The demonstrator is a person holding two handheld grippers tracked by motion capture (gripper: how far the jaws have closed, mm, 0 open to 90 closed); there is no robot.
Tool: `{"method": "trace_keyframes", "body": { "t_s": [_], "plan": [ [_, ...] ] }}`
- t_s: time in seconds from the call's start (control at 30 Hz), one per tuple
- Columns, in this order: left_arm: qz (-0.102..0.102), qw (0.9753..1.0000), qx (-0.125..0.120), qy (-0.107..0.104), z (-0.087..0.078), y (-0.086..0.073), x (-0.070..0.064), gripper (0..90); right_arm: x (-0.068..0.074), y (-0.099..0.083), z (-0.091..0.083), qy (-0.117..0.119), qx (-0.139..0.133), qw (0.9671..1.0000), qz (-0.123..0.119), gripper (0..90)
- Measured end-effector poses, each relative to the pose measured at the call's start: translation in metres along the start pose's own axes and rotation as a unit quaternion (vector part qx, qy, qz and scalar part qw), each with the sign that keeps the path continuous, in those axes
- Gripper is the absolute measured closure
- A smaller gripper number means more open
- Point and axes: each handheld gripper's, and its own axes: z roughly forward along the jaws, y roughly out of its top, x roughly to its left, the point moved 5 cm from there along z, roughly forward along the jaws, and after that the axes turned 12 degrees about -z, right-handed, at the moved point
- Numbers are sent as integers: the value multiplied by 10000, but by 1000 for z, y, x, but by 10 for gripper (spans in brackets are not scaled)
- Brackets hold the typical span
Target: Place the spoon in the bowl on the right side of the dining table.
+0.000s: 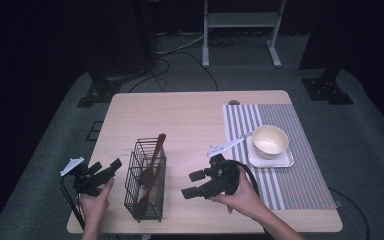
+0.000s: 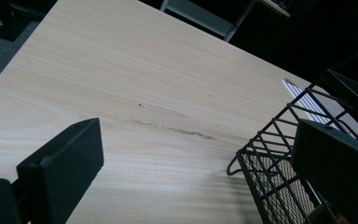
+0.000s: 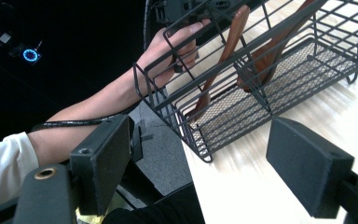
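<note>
A black wire basket (image 1: pixel 145 181) stands near the table's front edge with two wooden utensils (image 1: pixel 152 165) leaning in it. My left gripper (image 1: pixel 105 166) is open just left of the basket, at the table's left edge, holding nothing. In the left gripper view the basket (image 2: pixel 279 172) sits at the lower right, partly behind the right jaw. My right gripper (image 1: pixel 192 184) is open to the right of the basket and points at it. The right gripper view shows the basket (image 3: pixel 270 88) ahead of the jaws, the wooden utensils (image 3: pixel 223 51) inside it, and nothing between the jaws.
A cream bowl (image 1: pixel 270 139) rests on a white square plate (image 1: pixel 285 161) on a striped placemat (image 1: pixel 290 185) at the right. A white utensil (image 1: pixel 227 145) lies at the mat's left edge. A bare stretch of table (image 1: pixel 190 115) lies behind the basket.
</note>
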Motion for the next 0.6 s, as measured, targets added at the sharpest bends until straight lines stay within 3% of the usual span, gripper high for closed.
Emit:
{"method": "trace_keyframes", "body": {
  "t_s": [0.6],
  "plan": [
    [-6,10000,-9,16,-1,1,1,16,-1,16,16,136,4,9999,-48,202]
  ]
}}
